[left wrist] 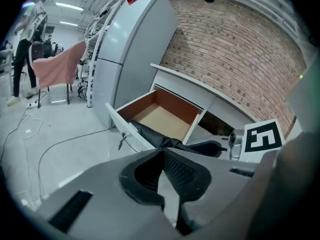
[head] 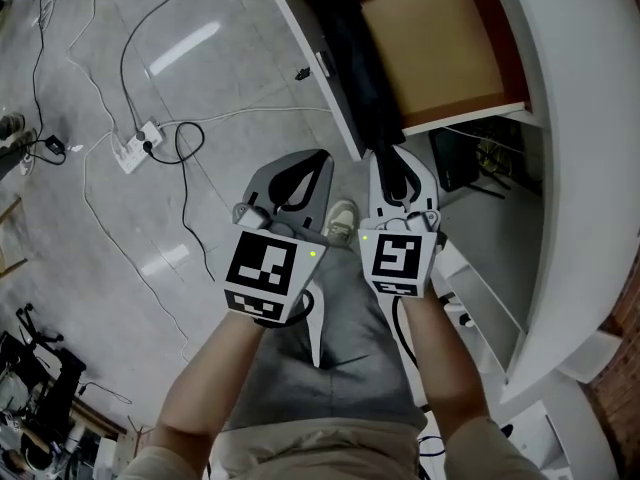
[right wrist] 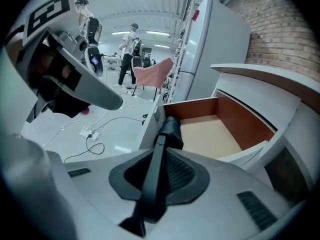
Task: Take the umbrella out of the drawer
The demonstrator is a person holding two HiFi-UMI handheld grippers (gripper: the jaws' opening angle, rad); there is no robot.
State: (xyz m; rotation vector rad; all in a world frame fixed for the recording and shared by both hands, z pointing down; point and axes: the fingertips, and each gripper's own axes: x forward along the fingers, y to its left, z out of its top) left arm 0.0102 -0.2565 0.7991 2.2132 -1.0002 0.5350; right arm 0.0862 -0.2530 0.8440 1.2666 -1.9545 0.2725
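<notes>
The white drawer (head: pixel 312 48) stands pulled open, with a bare wooden floor. A folded black umbrella (head: pixel 362 78) lies along its left side, handle end over the front edge. My right gripper (head: pixel 392 160) is at that edge, shut on the umbrella's black handle (right wrist: pixel 154 176), which runs between its pads. The folded canopy (right wrist: pixel 173 130) stretches on into the drawer (right wrist: pixel 235 118). My left gripper (head: pixel 322 158) hangs just left of the drawer front, its tips touching and nothing held. In the left gripper view, those shut jaws (left wrist: pixel 162 152) point at the umbrella (left wrist: pixel 152 135) and drawer (left wrist: pixel 122 125).
A curved white cabinet (head: pixel 585 168) holds the drawer, with open lower shelves (head: pixel 480 303) beneath. A power strip (head: pixel 135 148) and cables lie on the floor to the left. A grey refrigerator (left wrist: pixel 130 49), a pink cloth (left wrist: pixel 57 66) and people stand beyond.
</notes>
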